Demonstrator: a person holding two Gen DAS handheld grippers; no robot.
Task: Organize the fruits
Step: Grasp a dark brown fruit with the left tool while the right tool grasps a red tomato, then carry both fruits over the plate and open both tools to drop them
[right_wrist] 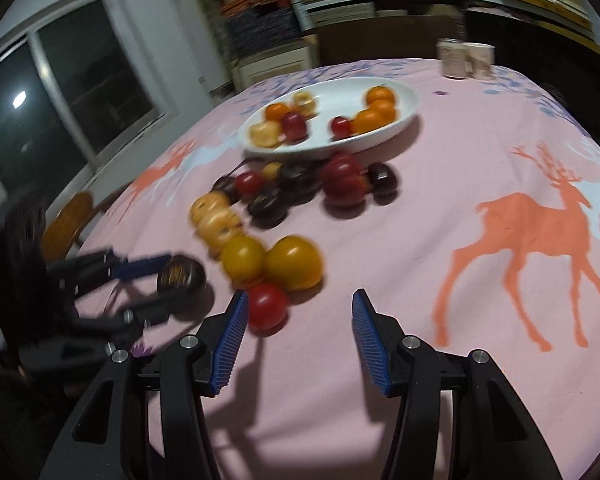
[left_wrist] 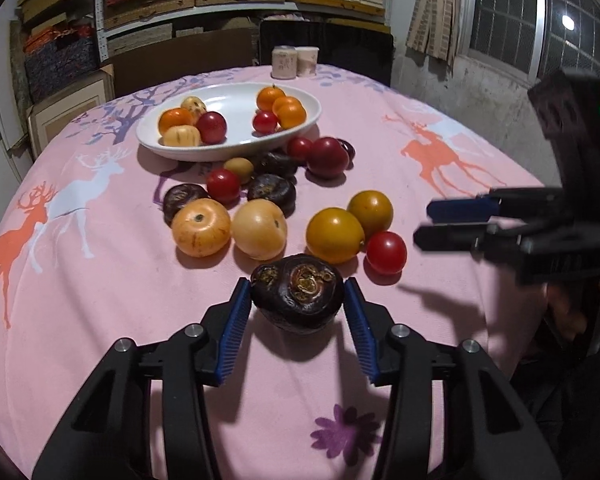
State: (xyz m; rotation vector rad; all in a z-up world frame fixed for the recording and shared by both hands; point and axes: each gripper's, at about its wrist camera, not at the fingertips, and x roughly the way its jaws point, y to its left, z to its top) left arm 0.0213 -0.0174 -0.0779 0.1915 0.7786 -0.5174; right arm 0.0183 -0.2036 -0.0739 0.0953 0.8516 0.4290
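Note:
My left gripper [left_wrist: 298,300] is shut on a dark brown water chestnut [left_wrist: 298,294], held just above the pink tablecloth; the chestnut also shows in the right wrist view [right_wrist: 180,276]. My right gripper [right_wrist: 298,316] is open and empty, just right of a red tomato [right_wrist: 266,308]; in the left wrist view the right gripper [left_wrist: 420,222] sits at the right. Loose fruit lies ahead: two pale orange fruits [left_wrist: 202,226], two yellow ones [left_wrist: 334,234], a red tomato [left_wrist: 386,252], dark chestnuts [left_wrist: 270,190]. A white oval plate [left_wrist: 228,152] holds oranges, red and yellow fruit.
Two paper cups [left_wrist: 294,62] stand at the table's far edge. A dark chair back [left_wrist: 328,48] is behind them. Shelves of boxes fill the back wall. The round table's edge curves close on the right [left_wrist: 500,320]. The right wrist view is motion-blurred.

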